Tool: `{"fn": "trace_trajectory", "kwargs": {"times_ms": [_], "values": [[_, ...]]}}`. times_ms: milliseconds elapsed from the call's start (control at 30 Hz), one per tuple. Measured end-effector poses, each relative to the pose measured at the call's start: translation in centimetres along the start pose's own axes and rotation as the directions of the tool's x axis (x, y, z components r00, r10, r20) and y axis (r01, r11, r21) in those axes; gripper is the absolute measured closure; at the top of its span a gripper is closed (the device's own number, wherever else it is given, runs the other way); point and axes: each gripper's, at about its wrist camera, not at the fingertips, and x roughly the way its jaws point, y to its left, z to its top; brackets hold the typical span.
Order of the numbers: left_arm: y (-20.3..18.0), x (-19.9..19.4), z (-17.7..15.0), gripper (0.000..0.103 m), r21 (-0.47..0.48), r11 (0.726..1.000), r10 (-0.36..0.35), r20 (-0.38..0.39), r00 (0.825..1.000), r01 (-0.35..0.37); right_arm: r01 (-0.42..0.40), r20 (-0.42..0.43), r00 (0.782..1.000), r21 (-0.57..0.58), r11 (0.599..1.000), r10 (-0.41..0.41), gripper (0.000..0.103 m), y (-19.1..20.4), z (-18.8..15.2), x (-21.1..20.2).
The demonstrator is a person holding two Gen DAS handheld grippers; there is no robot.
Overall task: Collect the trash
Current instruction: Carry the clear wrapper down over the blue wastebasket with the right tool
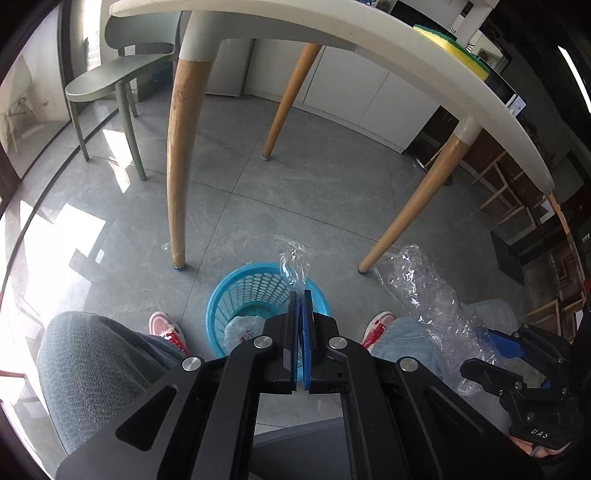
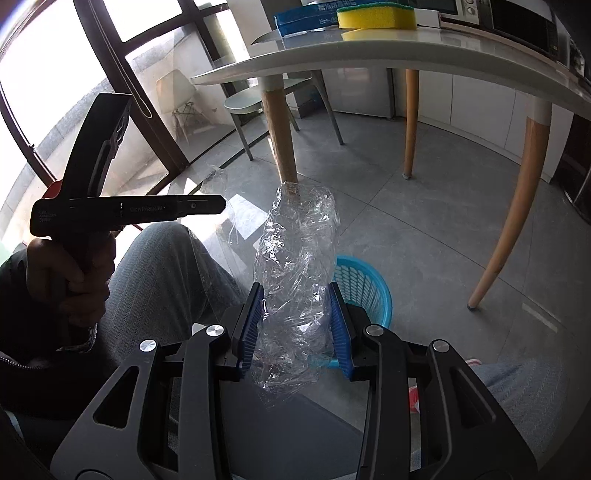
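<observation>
One white table (image 2: 369,48), top edge-on; blue box (image 2: 306,18) print unreadable. Blue basket (image 1: 255,291) on floor, partly hidden. Right gripper (image 2: 295,325) clamps crumpled clear wrap (image 2: 295,266); left gripper (image 1: 300,306) pinches clear film strip (image 1: 293,258) above basket. Handle lettering blurred.

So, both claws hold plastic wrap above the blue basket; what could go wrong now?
1. The right claw holds a bulky clear plastic wrap beside the blue basket, so it may drop onto the floor.
2. The left claw pinches only a thin plastic scrap, which may cling to the pads.
</observation>
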Motion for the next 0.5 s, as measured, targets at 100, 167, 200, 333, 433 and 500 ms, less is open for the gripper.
{"fn": "trace_trajectory", "kwargs": {"times_ms": [100, 167, 200, 333, 433, 500], "values": [[0.1, 2.3, 0.3, 0.102, -0.005, 1.0, -0.001, -0.037, 0.999, 0.001, 0.007, -0.051, 0.999, 0.021, 1.0, -0.006, 0.07, -1.2, 0.4, 2.8], [0.0, 3.7, 0.4, 0.102, -0.009, 1.0, -0.002, -0.059, 0.998, 0.001, 0.008, -0.08, 0.997, 0.033, 0.999, -0.005, 0.07, -1.8, 0.7, 4.6], [0.0, 4.4, 0.5, 0.102, -0.011, 1.0, 0.001, -0.069, 0.998, -0.001, 0.008, -0.095, 0.995, 0.039, 0.999, -0.004, 0.07, -2.1, 0.7, 5.5], [0.6, 7.0, 0.9, 0.102, -0.019, 1.0, 0.007, -0.112, 0.994, -0.009, 0.008, -0.163, 0.987, 0.065, 0.998, 0.003, 0.07, -3.4, 0.7, 9.3], [1.2, 9.3, 1.0, 0.102, -0.013, 0.999, 0.035, -0.149, 0.988, -0.037, 0.011, -0.216, 0.976, 0.085, 0.996, 0.007, 0.07, -4.5, 0.4, 12.2], [1.8, 11.1, 1.1, 0.102, -0.014, 0.998, 0.057, -0.177, 0.983, -0.061, 0.012, -0.252, 0.968, 0.099, 0.995, 0.013, 0.07, -5.1, 0.2, 14.3]]}}
